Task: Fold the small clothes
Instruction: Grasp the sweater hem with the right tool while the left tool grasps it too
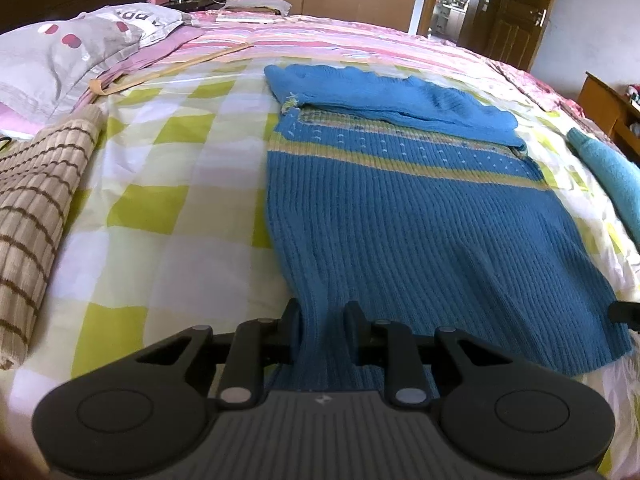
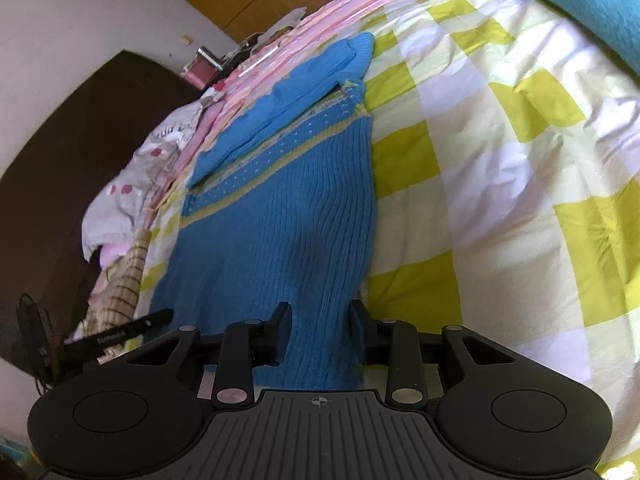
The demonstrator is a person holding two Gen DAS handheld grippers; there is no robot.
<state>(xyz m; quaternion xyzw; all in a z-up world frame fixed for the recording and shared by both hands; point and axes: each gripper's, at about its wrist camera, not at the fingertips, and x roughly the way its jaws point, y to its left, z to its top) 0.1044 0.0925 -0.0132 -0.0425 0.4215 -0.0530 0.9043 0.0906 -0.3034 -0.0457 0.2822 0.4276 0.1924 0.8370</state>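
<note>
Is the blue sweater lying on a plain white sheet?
No, the blue sweater lies on a bedcover checked in yellow-green and white squares.

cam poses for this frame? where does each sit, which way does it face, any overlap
Left wrist: sits on the left tool, angled down across the bed toward the headboard and door; its fingers pinch the blue sweater hem; the right tool's tip shows at the frame's right edge.
Right wrist: sits on the right tool, view rolled, looking along the sweater; fingers grip its hem; the left tool shows at left.
Shared: sweater, checked sheet, dotted pillow, teal cloth.
</note>
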